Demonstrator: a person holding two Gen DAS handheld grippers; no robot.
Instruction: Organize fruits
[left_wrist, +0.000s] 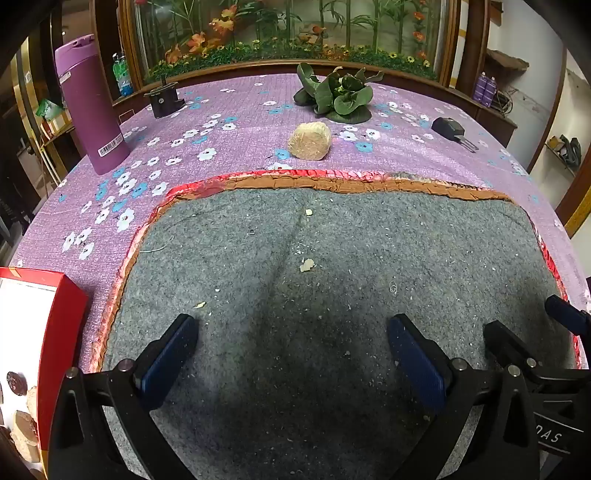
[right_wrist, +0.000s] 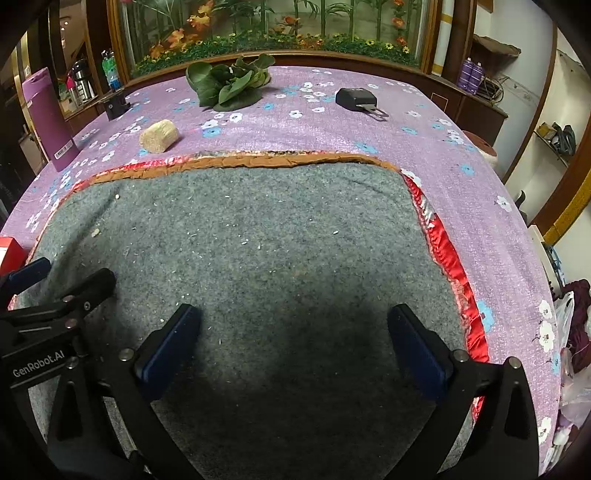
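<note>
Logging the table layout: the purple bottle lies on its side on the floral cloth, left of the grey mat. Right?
Not quite: the purple bottle stands upright on the floral cloth, left of the grey mat. The left wrist view shows it clearly.

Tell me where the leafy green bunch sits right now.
The leafy green bunch lies at the table's far edge on the purple floral cloth, just beyond the tan bundle, left of the black device.

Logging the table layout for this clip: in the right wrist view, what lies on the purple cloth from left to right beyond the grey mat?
Purple bottle → small black fixture → tan straw-like bundle → leafy greens → black device with metal clip.
</note>
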